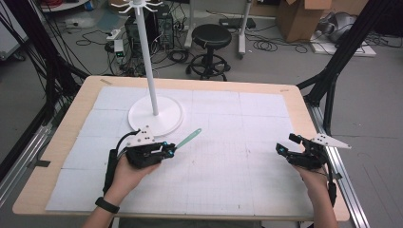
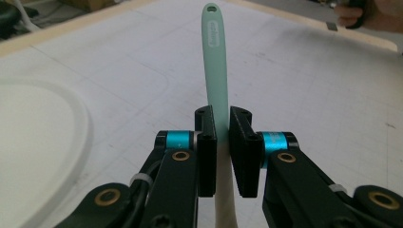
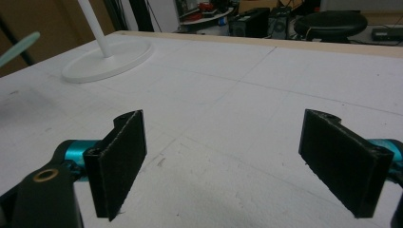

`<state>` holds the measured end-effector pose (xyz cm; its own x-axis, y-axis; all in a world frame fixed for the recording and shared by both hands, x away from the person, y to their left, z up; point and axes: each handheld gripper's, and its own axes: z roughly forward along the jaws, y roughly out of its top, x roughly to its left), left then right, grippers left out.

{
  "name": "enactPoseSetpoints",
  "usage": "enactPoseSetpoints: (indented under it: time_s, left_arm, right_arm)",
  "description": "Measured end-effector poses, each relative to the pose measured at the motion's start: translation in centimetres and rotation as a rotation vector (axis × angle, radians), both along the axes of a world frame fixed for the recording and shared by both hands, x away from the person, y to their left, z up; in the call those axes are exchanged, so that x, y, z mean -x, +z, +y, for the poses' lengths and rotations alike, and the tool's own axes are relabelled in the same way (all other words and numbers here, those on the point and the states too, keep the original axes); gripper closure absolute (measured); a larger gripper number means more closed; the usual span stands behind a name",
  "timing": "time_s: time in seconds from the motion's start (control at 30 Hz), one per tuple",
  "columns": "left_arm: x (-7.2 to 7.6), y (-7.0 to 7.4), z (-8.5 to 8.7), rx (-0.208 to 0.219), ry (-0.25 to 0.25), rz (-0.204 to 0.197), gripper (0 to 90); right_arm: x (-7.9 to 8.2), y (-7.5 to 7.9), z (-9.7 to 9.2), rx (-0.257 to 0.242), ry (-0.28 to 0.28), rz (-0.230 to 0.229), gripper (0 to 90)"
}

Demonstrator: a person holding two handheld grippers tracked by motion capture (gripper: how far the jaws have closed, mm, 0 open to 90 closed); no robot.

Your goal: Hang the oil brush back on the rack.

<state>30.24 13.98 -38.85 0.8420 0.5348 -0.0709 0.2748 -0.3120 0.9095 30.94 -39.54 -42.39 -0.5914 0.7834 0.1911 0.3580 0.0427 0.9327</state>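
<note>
A slim mint-green utensil handle [image 1: 188, 138] with a hole at its tip sticks out up and to the right from my left gripper [image 1: 167, 149], which is shut on it above the white mat. In the left gripper view the handle [image 2: 215, 57] runs straight ahead from between the two pads [image 2: 207, 142], and a pale cream part of it continues below them. My right gripper [image 1: 284, 145] hovers near the table's right edge, its jaws wide apart with nothing between them; in its own view the right gripper [image 3: 237, 161] frames bare mat, and the green handle tip [image 3: 19, 47] shows at far left.
A white stand with a round base [image 1: 155, 116] and a tall pole [image 1: 146, 52] topped by hooks stands on the mat just beyond my left hand. The wooden table edge [image 1: 190, 80] borders the white mat. A black stool [image 1: 210, 42] and cables lie on the floor behind.
</note>
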Motion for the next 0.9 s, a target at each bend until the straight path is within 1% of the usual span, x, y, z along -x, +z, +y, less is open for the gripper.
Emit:
enactPoseSetpoints:
  time_s: [0.03,0.07,0.17,0.2,0.33,0.37,0.43,0.47,0.53,0.63,0.67,0.73,0.8,0.83,0.87,0.9]
  left_arm:
    - [-0.1,0.2,0.2,0.003,0.003,-0.007,81.8]
    - [-0.1,0.6,0.5,0.004,0.014,-0.023,81.7]
    - [-0.3,1.6,1.5,0.029,0.026,-0.041,81.8]
    - [-0.4,1.9,1.8,0.03,0.031,-0.05,81.7]
    - [-0.7,3.5,3.2,0.057,0.06,-0.104,81.8]
    - [-0.8,4.1,3.6,0.059,0.081,-0.128,81.8]
    - [-0.9,4.8,4.3,0.063,0.103,-0.158,81.8]
    - [-1.0,5.3,4.7,0.072,0.112,-0.172,81.8]
    - [-1.2,6.2,5.5,0.082,0.142,-0.196,81.8]
    - [-1.5,7.4,6.4,0.083,0.174,-0.229,81.8]
    - [-1.5,7.9,6.7,0.081,0.181,-0.239,81.8]
    - [-1.7,8.7,7.2,0.092,0.197,-0.262,81.8]
    - [-1.8,9.6,7.7,0.109,0.205,-0.274,81.8]
    - [-1.8,10.0,7.9,0.112,0.214,-0.289,81.8]
    - [-1.8,10.4,8.2,0.116,0.215,-0.302,81.8]
    - [-1.9,10.8,8.4,0.13,0.211,-0.308,81.8]
  right_arm:
    - [0.0,0.0,0.0,-0.001,-0.002,-0.001,15.4]
    - [0.0,0.0,0.0,-0.001,-0.004,0.0,15.4]
    - [0.0,0.0,0.0,0.001,-0.003,0.0,15.4]
    - [0.0,0.0,-0.1,0.001,-0.004,-0.002,15.4]
    - [0.0,0.0,-0.1,0.0,-0.004,-0.003,15.4]
    - [0.0,0.0,-0.1,0.002,-0.004,-0.003,15.4]
    - [0.0,0.1,-0.1,-0.001,-0.005,-0.001,15.4]
    - [0.0,0.1,-0.1,0.0,-0.005,-0.001,15.4]
    - [0.0,0.1,-0.1,-0.002,-0.006,0.0,15.4]
    - [0.0,0.1,-0.1,-0.003,-0.009,0.001,15.4]
    - [-0.1,0.0,-0.1,-0.001,-0.005,-0.001,15.4]
    - [-0.1,0.0,-0.1,0.002,-0.006,0.003,15.4]
    - [-0.1,0.0,0.0,0.001,-0.006,0.006,15.4]
    - [-0.1,0.0,0.0,0.001,-0.007,0.003,15.4]
    - [-0.1,0.0,-0.1,0.001,-0.007,0.003,15.4]
    - [0.0,0.0,0.0,-0.002,-0.008,0.006,15.4]
